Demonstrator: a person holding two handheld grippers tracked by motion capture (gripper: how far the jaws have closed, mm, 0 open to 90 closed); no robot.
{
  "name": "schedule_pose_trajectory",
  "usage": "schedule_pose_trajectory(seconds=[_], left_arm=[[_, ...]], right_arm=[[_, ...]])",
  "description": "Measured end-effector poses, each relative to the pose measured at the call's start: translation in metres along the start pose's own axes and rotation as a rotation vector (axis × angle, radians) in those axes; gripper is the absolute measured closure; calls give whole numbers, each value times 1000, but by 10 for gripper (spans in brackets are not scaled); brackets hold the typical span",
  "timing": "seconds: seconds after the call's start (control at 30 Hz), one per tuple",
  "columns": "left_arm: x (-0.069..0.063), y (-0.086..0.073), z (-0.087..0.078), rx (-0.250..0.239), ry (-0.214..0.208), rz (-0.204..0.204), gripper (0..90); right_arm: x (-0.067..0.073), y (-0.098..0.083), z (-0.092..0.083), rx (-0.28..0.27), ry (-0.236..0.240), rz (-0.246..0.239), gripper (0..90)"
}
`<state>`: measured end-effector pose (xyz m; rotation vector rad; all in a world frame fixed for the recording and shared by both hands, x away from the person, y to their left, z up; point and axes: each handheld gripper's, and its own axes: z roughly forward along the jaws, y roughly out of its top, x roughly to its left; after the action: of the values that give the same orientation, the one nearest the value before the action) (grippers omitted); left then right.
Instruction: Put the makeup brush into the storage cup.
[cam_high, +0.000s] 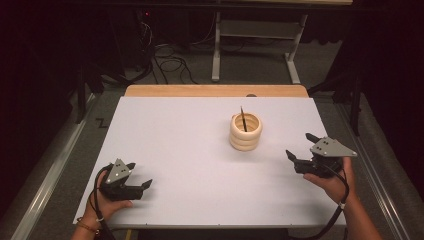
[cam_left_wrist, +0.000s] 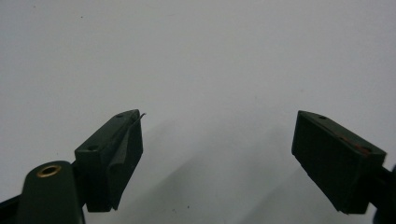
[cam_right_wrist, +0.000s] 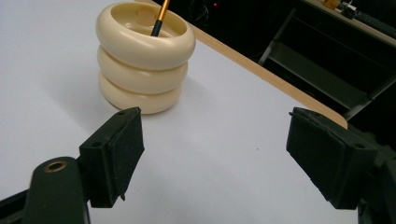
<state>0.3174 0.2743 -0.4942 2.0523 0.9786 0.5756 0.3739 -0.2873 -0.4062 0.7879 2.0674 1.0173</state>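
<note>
Standing right of centre on the white table (cam_high: 165, 150): a cream ringed holder (cam_high: 245, 132) with a thin pencil (cam_high: 243, 118) leaning inside, nearest the right gripper (cam_high: 304, 149). Spread wide and empty, both right and left gripper (cam_high: 140, 176), parked at the near corners, apparently clear of the finished placement.

A white table (cam_high: 190, 165) carries a cream ringed holder (cam_high: 245, 132) right of centre.
</note>
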Motion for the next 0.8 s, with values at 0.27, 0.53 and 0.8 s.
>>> schedule_pose_trajectory(seconds=[0.27,0.53,0.8], left_arm=[[0,0,1,3,-2,1,173],[0,1,1,7,-3,2,174],[0,1,1,7,-4,1,173]], right_arm=[[0,-13,-7,4,12,1,185],[1,-26,-16,6,17,-4,178],[-1,-47,-26,19,2,6,174]])
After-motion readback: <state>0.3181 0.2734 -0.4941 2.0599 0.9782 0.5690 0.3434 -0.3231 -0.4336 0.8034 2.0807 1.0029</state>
